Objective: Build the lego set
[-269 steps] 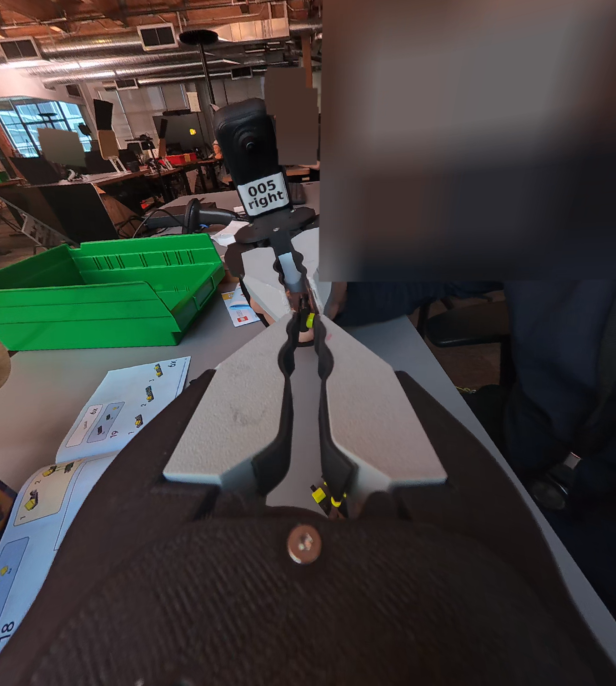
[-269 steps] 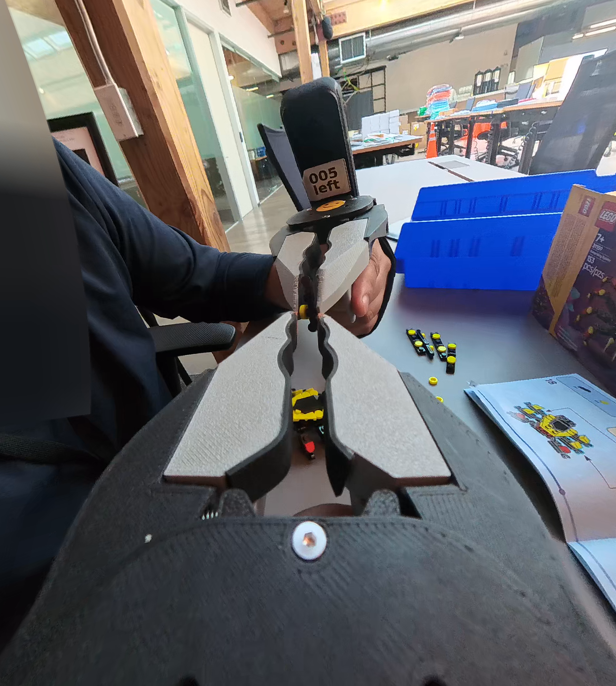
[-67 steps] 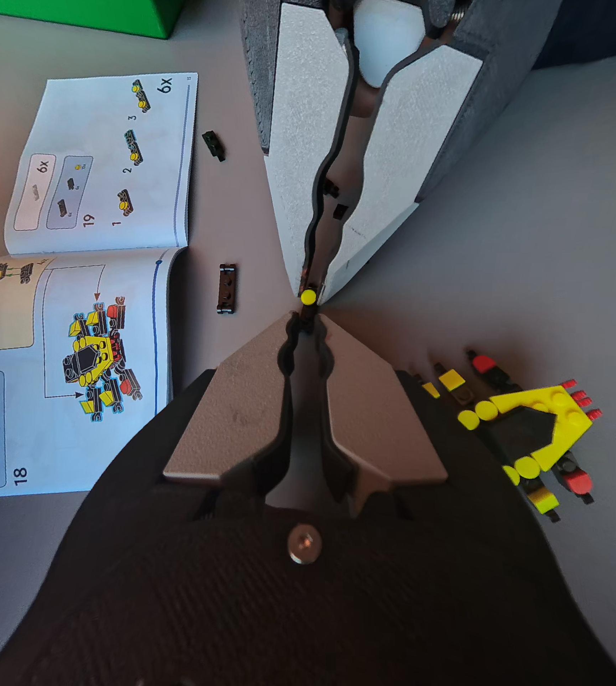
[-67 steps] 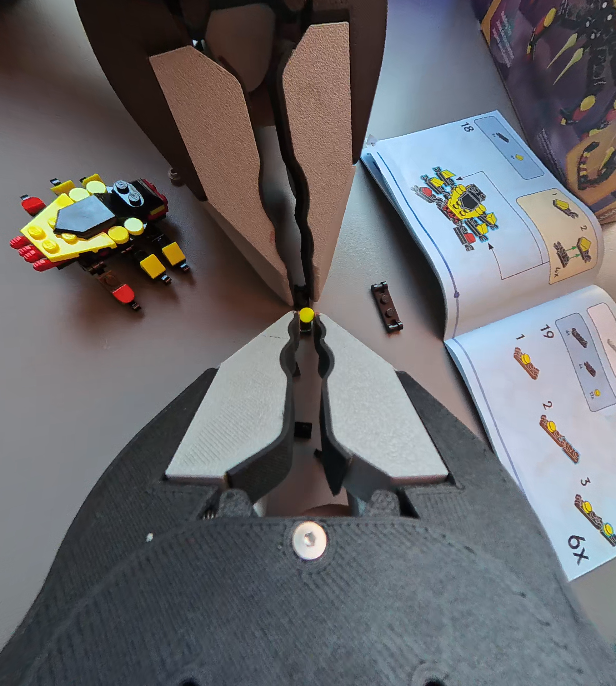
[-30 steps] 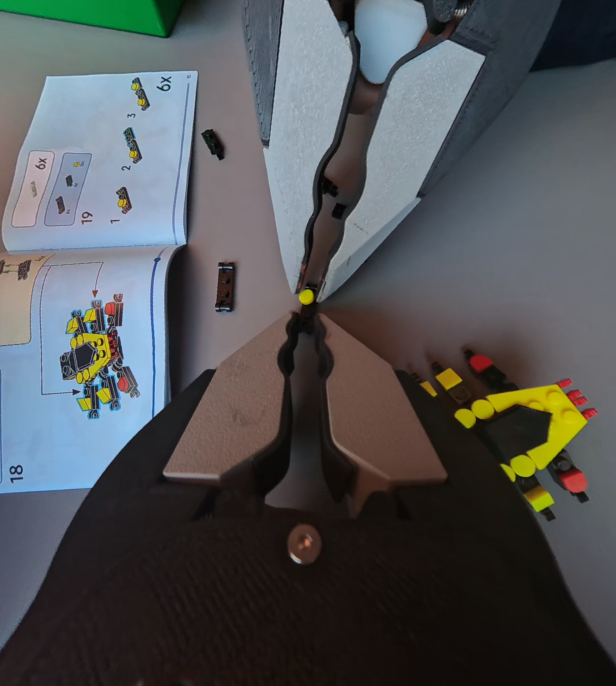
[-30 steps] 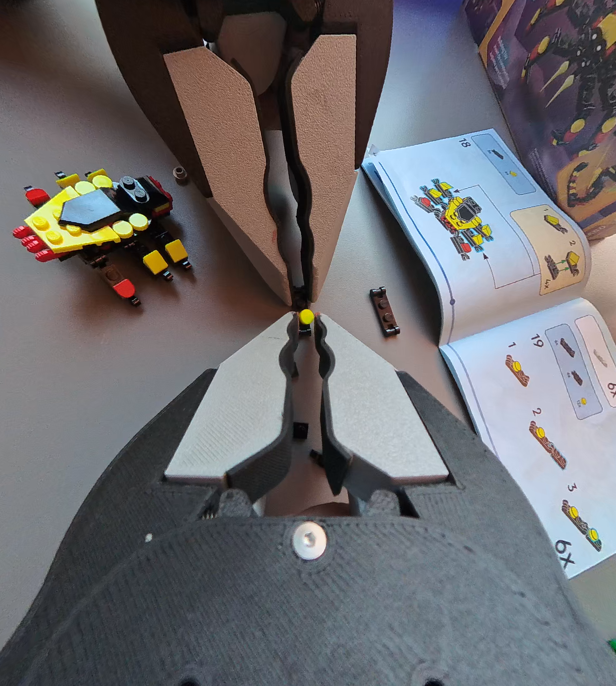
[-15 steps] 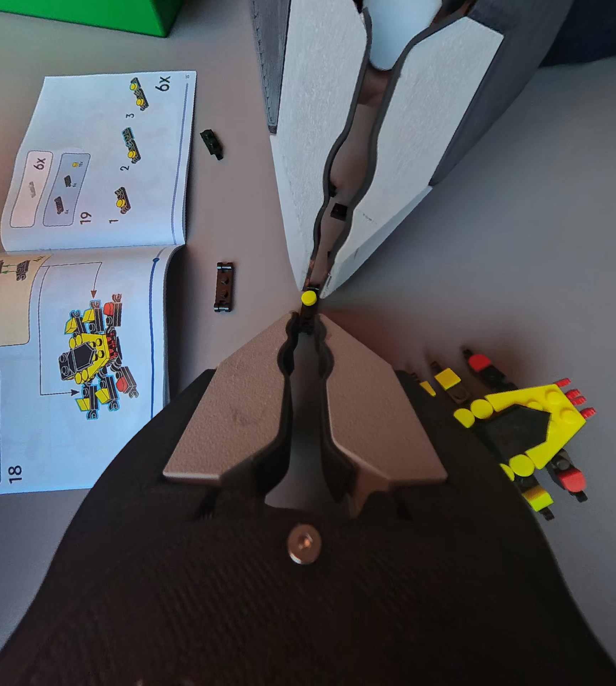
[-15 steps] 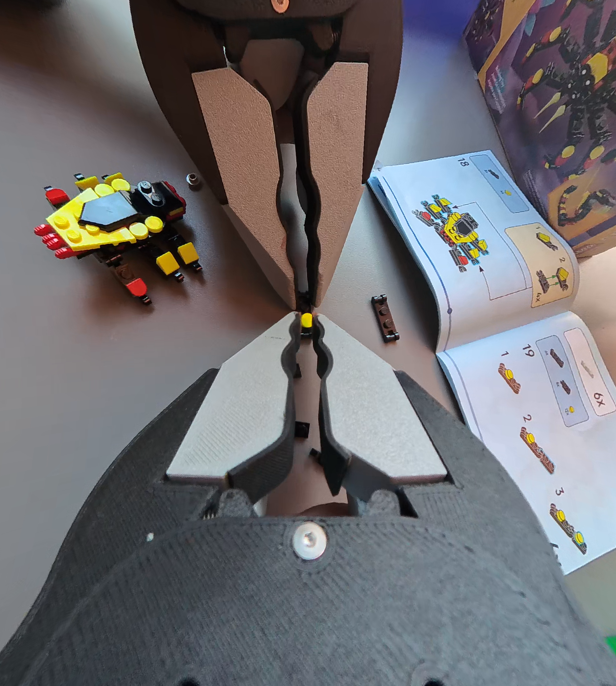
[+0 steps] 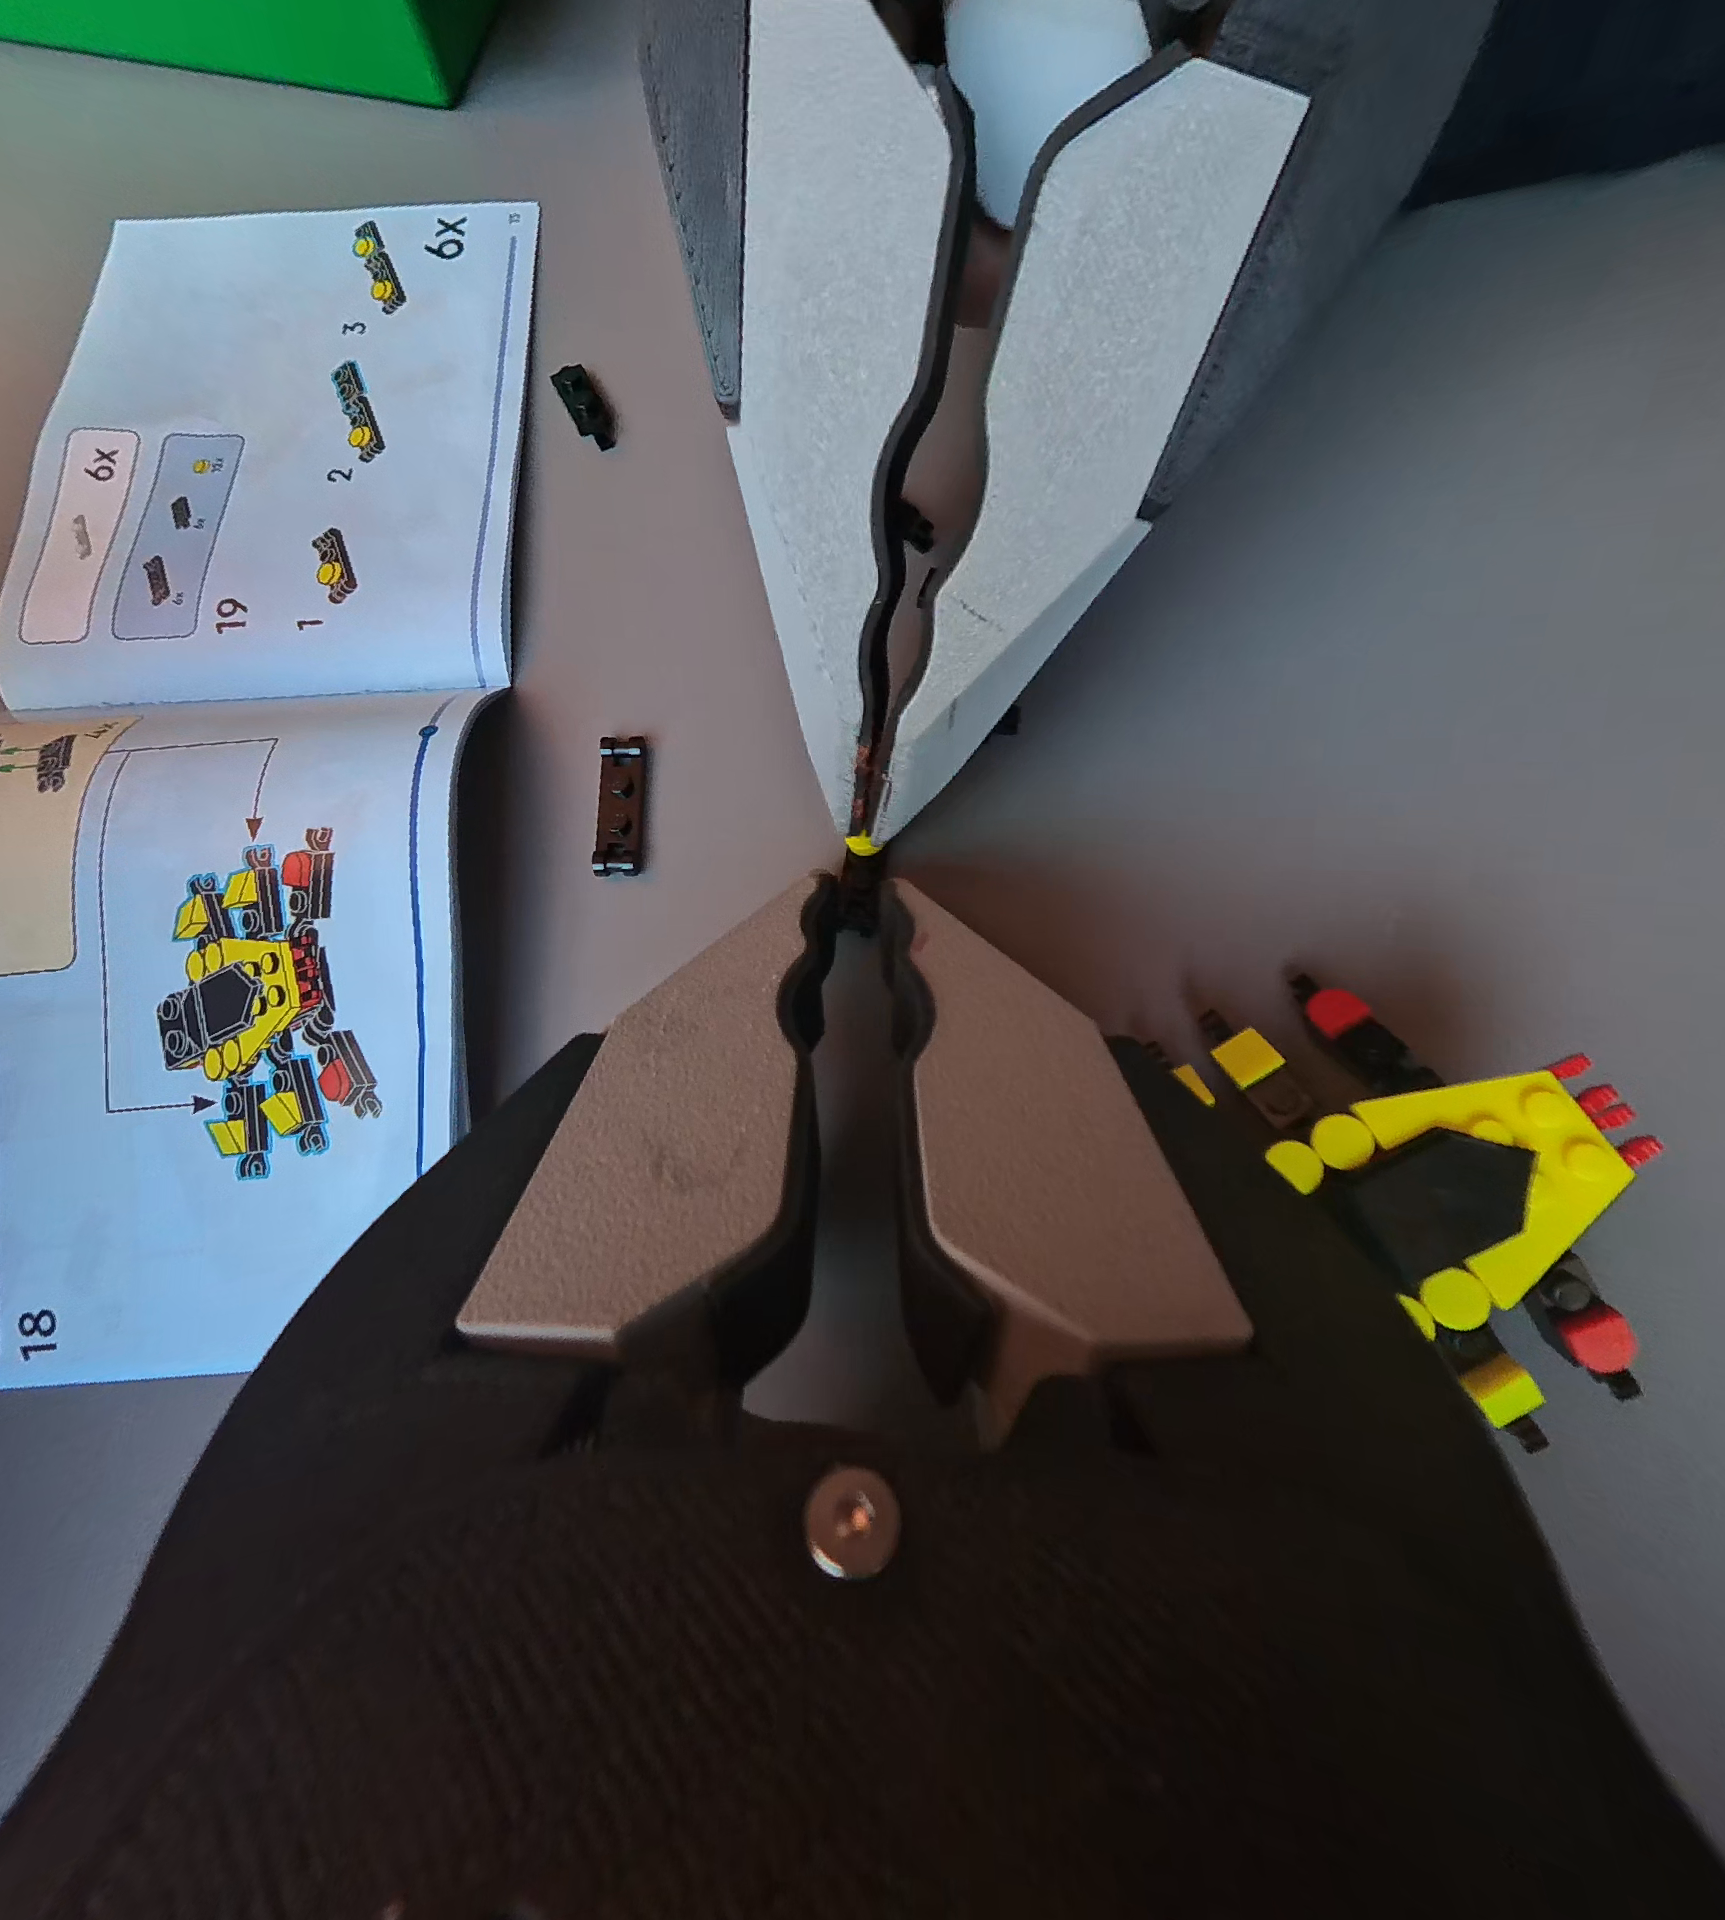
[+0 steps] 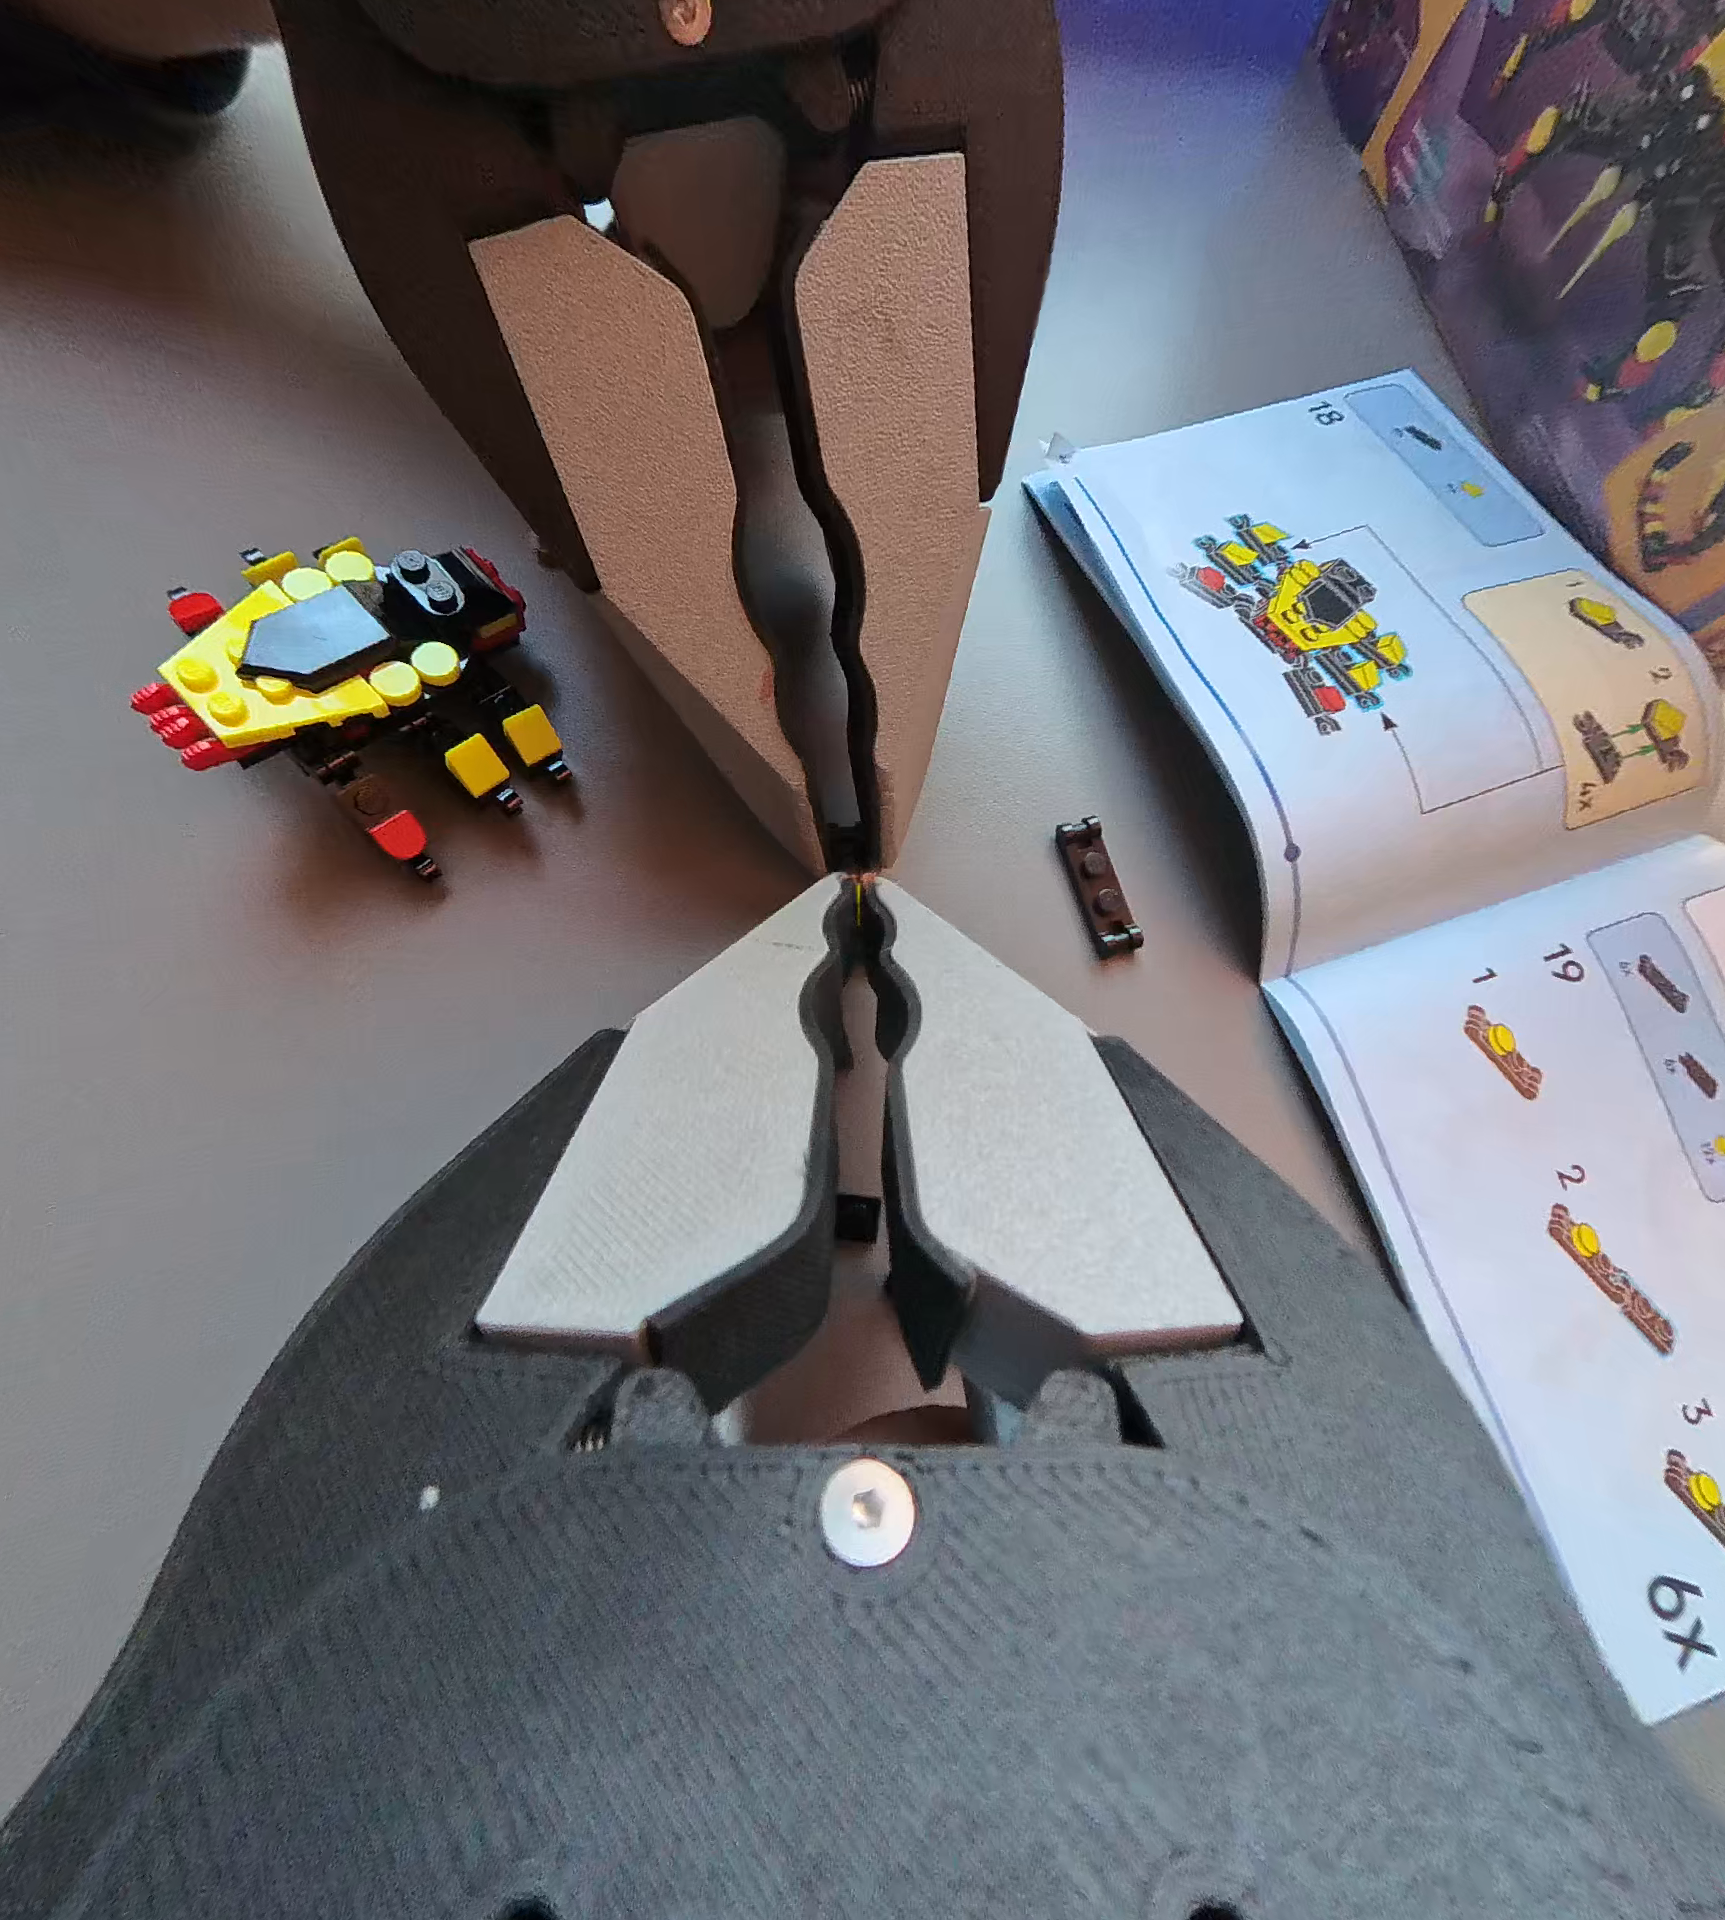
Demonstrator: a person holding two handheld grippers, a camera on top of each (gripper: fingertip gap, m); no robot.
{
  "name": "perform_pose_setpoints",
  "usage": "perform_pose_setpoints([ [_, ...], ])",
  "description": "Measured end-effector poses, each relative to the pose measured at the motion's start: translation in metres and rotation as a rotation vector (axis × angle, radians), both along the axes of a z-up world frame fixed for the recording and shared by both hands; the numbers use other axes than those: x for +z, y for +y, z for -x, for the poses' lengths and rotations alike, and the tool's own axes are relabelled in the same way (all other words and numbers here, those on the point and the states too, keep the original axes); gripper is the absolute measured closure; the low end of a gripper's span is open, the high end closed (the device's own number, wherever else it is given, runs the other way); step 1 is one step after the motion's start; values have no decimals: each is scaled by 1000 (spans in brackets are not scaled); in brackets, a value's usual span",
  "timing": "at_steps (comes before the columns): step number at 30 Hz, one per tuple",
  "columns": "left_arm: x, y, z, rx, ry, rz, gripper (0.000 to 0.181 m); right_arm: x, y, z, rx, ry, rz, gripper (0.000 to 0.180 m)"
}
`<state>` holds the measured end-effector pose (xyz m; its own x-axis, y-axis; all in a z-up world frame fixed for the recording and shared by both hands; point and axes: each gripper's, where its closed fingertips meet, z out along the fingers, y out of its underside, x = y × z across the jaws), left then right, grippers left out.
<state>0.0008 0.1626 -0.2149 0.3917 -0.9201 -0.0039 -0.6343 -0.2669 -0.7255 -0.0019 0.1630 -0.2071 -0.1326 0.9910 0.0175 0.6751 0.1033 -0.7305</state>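
Observation:
My left gripper (image 9: 853, 902) is shut on a small black lego piece (image 9: 855, 906). My right gripper (image 10: 855, 906) is shut on a small yellow round piece (image 10: 855, 899), which shows edge-on. The two grippers meet tip to tip just above the table, and the yellow piece (image 9: 860, 844) is pressed against the black piece (image 10: 845, 834). The right gripper (image 9: 873, 816) comes in from the top of the left wrist view. The left gripper (image 10: 845, 847) comes in from the top of the right wrist view. The part-built yellow, black and red model (image 9: 1460, 1195) (image 10: 338, 665) lies beside them.
An open instruction booklet (image 9: 214, 727) (image 10: 1460, 831) lies flat. A loose black plate (image 9: 619, 805) (image 10: 1099, 883) lies between the booklet and the tips. Another small black piece (image 9: 583, 403) lies farther off. The set's box (image 10: 1616, 260) and a green bin (image 9: 214, 42) stand at the edges. The loose black plate (image 10: 1099, 883) lies around 4 cm away from my left fingertips. Look for it in the left wrist view (image 9: 619, 802) too.
Both grippers came down from mid-air to just above the table. In the last half second the yellow piece turned from face-on to edge-on and the tips pressed closer together.

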Motion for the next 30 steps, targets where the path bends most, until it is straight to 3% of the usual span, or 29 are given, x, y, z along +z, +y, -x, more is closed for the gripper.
perform_pose_setpoints([
  [19, 0, 0, 0, 8, -2, 7, 176, -2, -1, 0, 43, -15, -196, 180],
  [30, 0, 0, 0, 13, 1, 1, 176, -3, -1, 0, 52, 2, -218, 180],
])
